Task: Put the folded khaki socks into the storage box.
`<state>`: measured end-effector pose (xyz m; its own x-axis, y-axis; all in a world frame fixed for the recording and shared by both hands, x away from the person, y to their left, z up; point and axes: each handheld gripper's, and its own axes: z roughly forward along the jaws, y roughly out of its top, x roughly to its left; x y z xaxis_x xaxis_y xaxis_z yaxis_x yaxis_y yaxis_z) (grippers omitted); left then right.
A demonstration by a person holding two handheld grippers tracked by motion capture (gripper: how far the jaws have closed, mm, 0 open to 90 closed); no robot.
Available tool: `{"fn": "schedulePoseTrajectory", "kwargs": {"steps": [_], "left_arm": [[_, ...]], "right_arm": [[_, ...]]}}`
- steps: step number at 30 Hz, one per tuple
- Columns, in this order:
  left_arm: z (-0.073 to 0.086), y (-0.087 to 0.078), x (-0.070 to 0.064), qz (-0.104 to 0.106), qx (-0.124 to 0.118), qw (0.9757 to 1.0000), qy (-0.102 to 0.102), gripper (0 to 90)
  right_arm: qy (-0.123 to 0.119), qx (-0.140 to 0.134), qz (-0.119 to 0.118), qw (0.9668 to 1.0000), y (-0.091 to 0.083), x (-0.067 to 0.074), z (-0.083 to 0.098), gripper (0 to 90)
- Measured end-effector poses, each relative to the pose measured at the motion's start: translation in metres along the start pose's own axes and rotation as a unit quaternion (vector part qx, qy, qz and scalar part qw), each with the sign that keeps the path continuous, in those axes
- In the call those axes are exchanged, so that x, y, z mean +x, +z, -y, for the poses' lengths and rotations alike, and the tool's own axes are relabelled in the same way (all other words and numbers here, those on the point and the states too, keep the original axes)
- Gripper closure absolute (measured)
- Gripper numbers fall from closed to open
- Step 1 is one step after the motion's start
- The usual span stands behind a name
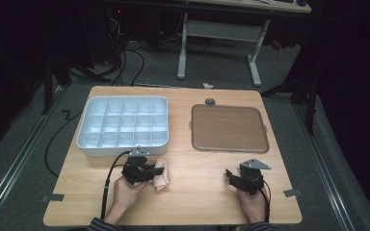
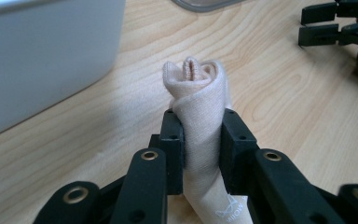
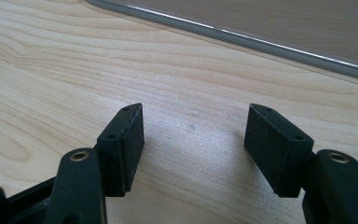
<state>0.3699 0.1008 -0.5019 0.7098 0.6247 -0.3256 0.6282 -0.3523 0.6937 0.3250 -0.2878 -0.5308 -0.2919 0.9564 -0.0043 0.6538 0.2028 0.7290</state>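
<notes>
The rolled cloth sits squarely between the jaws of the left gripper, whose two black pads press on its sides and pinch it narrower at the middle; the roll reaches forward past the pads and its lower end runs back under the gripper's body. In the high view the cloth lies on the wooden surface at the tip of the left gripper, just in front of the near wall of the white compartment box and apart from it. The cloth is pale beige, soft and knitted, wound into a tight tube; its far end shows spiral layers with a ribbed, slightly pinker edge at the centre, and a small white printed mark sits near its lower end. The right gripper rests low over bare wood with its jaws wide apart and nothing between them; in the high view it lies well to the right of the cloth, near the front edge of the brown tray. The person's hands hold both grippers from the near edge.
</notes>
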Motion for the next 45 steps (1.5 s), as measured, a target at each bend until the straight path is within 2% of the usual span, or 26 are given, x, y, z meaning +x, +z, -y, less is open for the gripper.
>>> {"fn": "schedulePoseTrajectory", "kwargs": {"steps": [4,13,16,23,38,45], "left_arm": [[-0.001,-0.004,0.004,0.002,0.004,1.0000,-0.006,74.3],[-0.013,-0.013,0.003,0.004,0.001,1.0000,0.005,74.4],[-0.016,-0.018,0.009,0.013,-0.013,0.9998,-0.008,74.5],[-0.017,-0.026,0.019,0.020,-0.023,0.9992,-0.025,74.5],[-0.035,-0.040,0.023,0.004,-0.024,0.9997,-0.006,74.6],[-0.043,-0.046,0.032,0.003,-0.026,0.9996,-0.008,74.6]], "right_arm": [[-0.006,0.000,0.002,1.0000,0.000,0.001,0.000,36.7],[-0.006,0.000,0.002,1.0000,0.000,0.001,0.000,36.6],[-0.005,0.000,0.001,1.0000,0.000,0.001,0.000,36.6],[-0.005,0.000,0.001,1.0000,0.000,0.001,0.000,36.5],[-0.005,0.001,0.001,1.0000,0.000,0.001,0.000,36.1],[-0.007,0.000,0.000,1.0000,0.001,0.001,0.000,36.0]]}}
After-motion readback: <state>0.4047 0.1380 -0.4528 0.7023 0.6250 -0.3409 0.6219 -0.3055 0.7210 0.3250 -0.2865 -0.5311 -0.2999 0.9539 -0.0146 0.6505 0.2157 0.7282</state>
